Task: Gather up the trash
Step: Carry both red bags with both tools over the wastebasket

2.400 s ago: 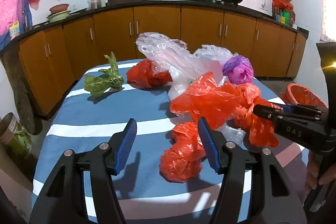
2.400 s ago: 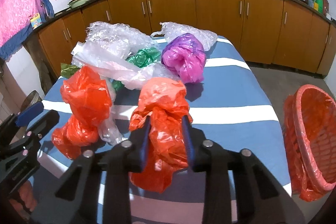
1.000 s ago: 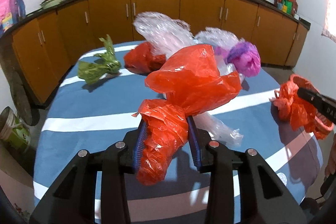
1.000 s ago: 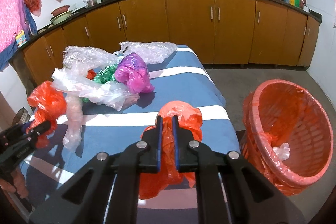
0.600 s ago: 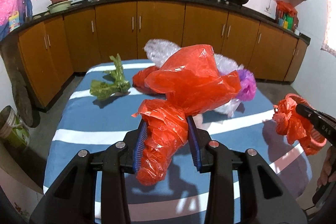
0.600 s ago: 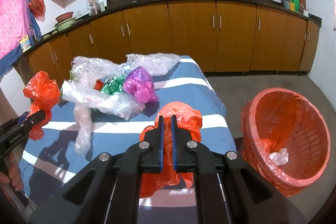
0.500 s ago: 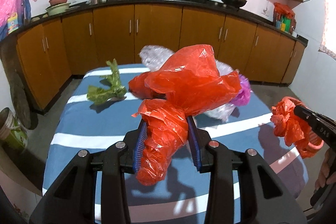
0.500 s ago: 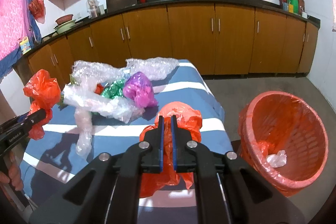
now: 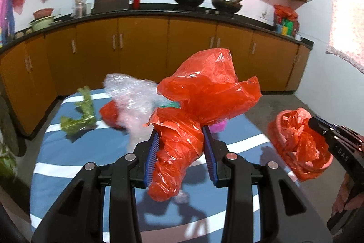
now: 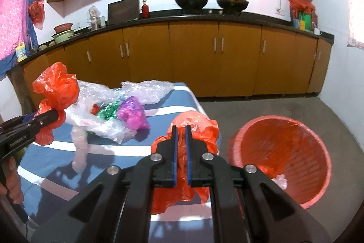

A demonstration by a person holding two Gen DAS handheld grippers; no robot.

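Observation:
My left gripper (image 9: pixel 180 140) is shut on a crumpled red plastic bag (image 9: pixel 204 92), held up above the blue striped table (image 9: pixel 75 158). My right gripper (image 10: pixel 180 131) is shut on a second red plastic bag (image 10: pixel 200 126), which hangs over the table's right end beside the red trash basket (image 10: pixel 318 147). The basket stands on the floor with a white scrap inside. In the left wrist view, the right gripper (image 9: pixel 318 126) holds its bag in front of the basket (image 9: pixel 327 161). In the right wrist view, the left gripper (image 10: pixel 52 115) appears at the left edge.
On the table lie clear bubble wrap (image 10: pixel 145 88), a purple bag (image 10: pixel 133 113), a green bag (image 10: pixel 109 112), another red bag (image 9: pixel 109 113) and leafy greens (image 9: pixel 79 115). Brown cupboards (image 10: pixel 193 60) run along the far wall. Grey floor lies around the basket.
Both grippers have risen with their red bags still gripped, and the table sits lower in both views. The left bag has come off the tabletop.

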